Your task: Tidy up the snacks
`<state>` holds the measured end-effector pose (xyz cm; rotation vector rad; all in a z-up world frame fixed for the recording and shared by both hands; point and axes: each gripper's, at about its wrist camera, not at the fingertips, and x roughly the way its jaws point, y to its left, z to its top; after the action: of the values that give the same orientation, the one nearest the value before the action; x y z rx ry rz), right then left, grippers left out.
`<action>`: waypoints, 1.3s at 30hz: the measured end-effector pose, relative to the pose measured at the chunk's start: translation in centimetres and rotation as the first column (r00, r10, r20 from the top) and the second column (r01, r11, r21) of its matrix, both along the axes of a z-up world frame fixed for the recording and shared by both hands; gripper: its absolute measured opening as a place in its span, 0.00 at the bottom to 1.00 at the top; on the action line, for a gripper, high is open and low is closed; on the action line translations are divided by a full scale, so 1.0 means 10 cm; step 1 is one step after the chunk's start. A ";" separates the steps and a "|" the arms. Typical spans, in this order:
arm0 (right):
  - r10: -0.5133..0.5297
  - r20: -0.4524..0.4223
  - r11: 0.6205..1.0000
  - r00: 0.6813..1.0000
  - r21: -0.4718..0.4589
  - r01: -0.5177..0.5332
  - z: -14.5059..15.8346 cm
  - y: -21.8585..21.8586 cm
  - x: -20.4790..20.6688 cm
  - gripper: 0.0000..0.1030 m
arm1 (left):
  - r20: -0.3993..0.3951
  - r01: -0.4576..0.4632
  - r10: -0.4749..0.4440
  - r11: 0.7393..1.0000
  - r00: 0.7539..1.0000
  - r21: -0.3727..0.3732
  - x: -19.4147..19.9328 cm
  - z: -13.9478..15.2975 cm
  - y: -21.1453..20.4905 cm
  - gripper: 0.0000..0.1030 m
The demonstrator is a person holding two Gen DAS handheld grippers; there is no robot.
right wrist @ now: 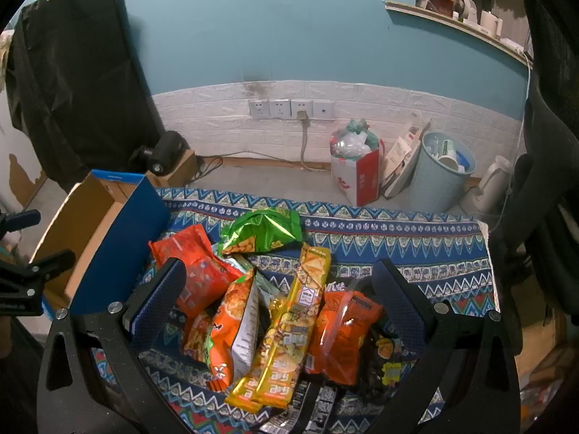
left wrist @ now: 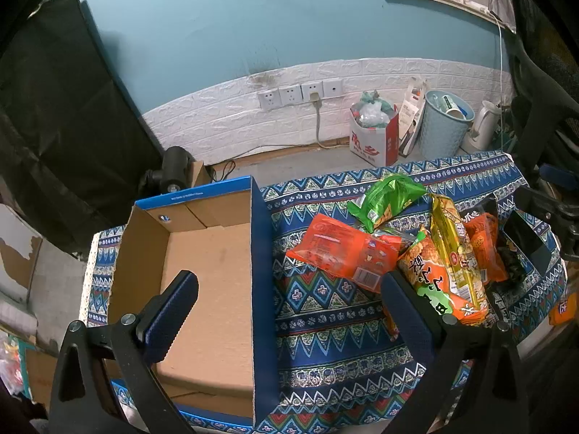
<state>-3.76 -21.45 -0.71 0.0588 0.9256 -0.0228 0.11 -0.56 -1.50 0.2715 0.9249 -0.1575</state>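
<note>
Our left gripper (left wrist: 289, 300) hung with fingers spread wide and holding nothing, over the right wall of the cardboard box (left wrist: 206, 271) at the surface's left edge. Our right gripper (right wrist: 278, 289) was likewise spread and holding nothing above the snack pile (right wrist: 275, 311), which lay on the patterned cloth (right wrist: 416, 249) right of the box: an orange packet (right wrist: 202, 271), a green bag (right wrist: 264, 231), a yellow pack (right wrist: 289, 325).
</note>
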 end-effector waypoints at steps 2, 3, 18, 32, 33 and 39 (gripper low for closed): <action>0.001 0.003 1.000 1.000 -0.005 -0.001 0.00 0.00 -0.01 0.97 | 0.000 0.000 0.000 1.000 1.000 0.000 0.00 0.00 0.00 0.99; 0.003 0.003 1.000 1.000 -0.004 -0.003 0.01 -0.01 -0.01 0.97 | 0.000 0.001 -0.001 1.000 1.000 0.000 0.00 -0.01 0.00 0.99; 0.004 0.000 1.000 1.000 0.003 -0.004 0.02 0.00 0.00 0.97 | -0.004 0.000 0.000 1.000 1.000 0.003 0.00 -0.03 -0.02 0.99; 0.009 -0.005 1.000 1.000 0.002 -0.009 0.01 0.01 0.00 0.97 | -0.013 -0.002 0.002 1.000 1.000 0.004 0.00 -0.06 -0.03 0.99; 0.008 -0.005 1.000 1.000 0.003 -0.008 0.01 0.01 0.00 0.97 | -0.013 -0.002 0.002 1.000 1.000 0.004 0.00 -0.06 -0.03 0.99; 0.011 -0.004 1.000 1.000 0.005 -0.011 0.01 0.02 -0.01 0.97 | -0.014 -0.002 0.002 1.000 1.000 0.004 0.00 -0.06 -0.03 0.99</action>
<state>-3.81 -21.29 -0.65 0.0582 0.9303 -0.0109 0.14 -0.83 -2.07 0.2736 0.9395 -0.1554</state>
